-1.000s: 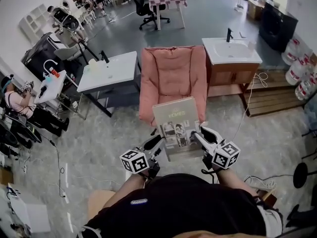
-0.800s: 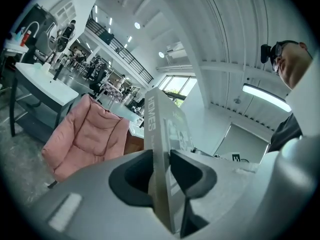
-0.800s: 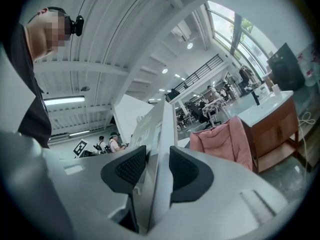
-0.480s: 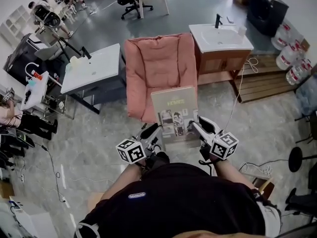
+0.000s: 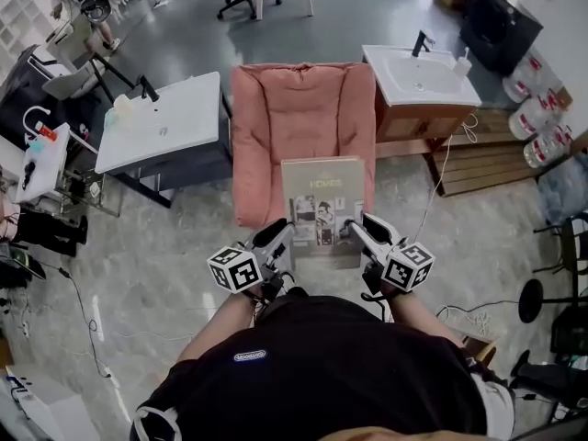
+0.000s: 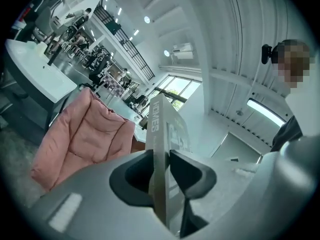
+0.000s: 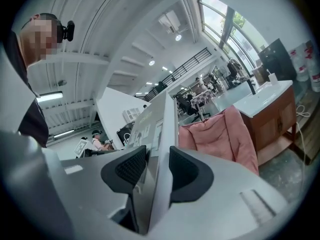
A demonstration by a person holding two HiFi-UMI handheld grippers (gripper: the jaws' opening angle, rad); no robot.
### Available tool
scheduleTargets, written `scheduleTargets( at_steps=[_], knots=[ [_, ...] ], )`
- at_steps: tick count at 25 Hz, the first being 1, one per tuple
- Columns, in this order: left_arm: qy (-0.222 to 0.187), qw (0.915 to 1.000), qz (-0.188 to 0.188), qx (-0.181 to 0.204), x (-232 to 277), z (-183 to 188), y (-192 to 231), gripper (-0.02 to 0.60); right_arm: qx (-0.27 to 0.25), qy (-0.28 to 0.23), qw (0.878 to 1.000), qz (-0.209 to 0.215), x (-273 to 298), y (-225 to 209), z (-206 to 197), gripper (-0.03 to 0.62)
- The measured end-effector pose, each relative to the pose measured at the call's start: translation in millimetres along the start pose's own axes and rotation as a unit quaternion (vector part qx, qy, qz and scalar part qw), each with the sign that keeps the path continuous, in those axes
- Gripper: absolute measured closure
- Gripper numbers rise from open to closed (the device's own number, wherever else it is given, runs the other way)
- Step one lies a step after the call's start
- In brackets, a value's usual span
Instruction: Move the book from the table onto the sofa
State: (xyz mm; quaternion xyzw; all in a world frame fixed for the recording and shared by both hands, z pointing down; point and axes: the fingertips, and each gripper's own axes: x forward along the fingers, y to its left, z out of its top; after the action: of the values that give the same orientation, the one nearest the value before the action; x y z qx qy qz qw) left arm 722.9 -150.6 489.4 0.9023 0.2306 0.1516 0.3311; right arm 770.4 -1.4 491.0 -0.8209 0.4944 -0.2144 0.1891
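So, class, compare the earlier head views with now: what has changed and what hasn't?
The book has been carried forward, so more of it now overlaps the sofa. Nothing was grasped or released: the left gripper and right gripper stay shut on its side edges, cover up.

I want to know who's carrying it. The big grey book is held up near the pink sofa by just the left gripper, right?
Not just the left. The grey hardcover book is held up near the pink cushioned sofa by the left gripper and the right gripper; each gripper view shows jaws shut on it.
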Motion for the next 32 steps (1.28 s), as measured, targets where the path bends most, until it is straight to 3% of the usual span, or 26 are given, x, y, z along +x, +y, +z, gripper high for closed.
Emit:
scheduleTargets(
  at_steps=[6,13,19,25,32],
  knots=[
    [0.005,0.9999,-0.01,-0.011,-2.0,35.7,51.9,0.482,0.011,0.014,1.0,-0.014,60.4,-1.9,-0.5,0.424],
    [0.011,0.9996,-0.023,-0.006,8.9,68.8,80.5,0.485,0.031,0.018,0.999,-0.033,97.3,-10.7,3.1,0.425],
    [0.027,0.9989,-0.006,-0.038,26.0,60.4,108.1,0.488,0.057,0.042,0.997,-0.041,115.2,-38.9,-10.0,0.427],
    [0.054,0.9964,0.033,-0.057,53.7,53.6,149.9,0.488,0.082,0.07,0.994,-0.022,149.8,-81.7,-21.3,0.428],
    [0.076,0.9854,0.077,-0.132,95.2,30.9,213.1,0.489,0.093,0.116,0.989,-0.013,197.9,-150.9,-32.8,0.431]
  ],
)
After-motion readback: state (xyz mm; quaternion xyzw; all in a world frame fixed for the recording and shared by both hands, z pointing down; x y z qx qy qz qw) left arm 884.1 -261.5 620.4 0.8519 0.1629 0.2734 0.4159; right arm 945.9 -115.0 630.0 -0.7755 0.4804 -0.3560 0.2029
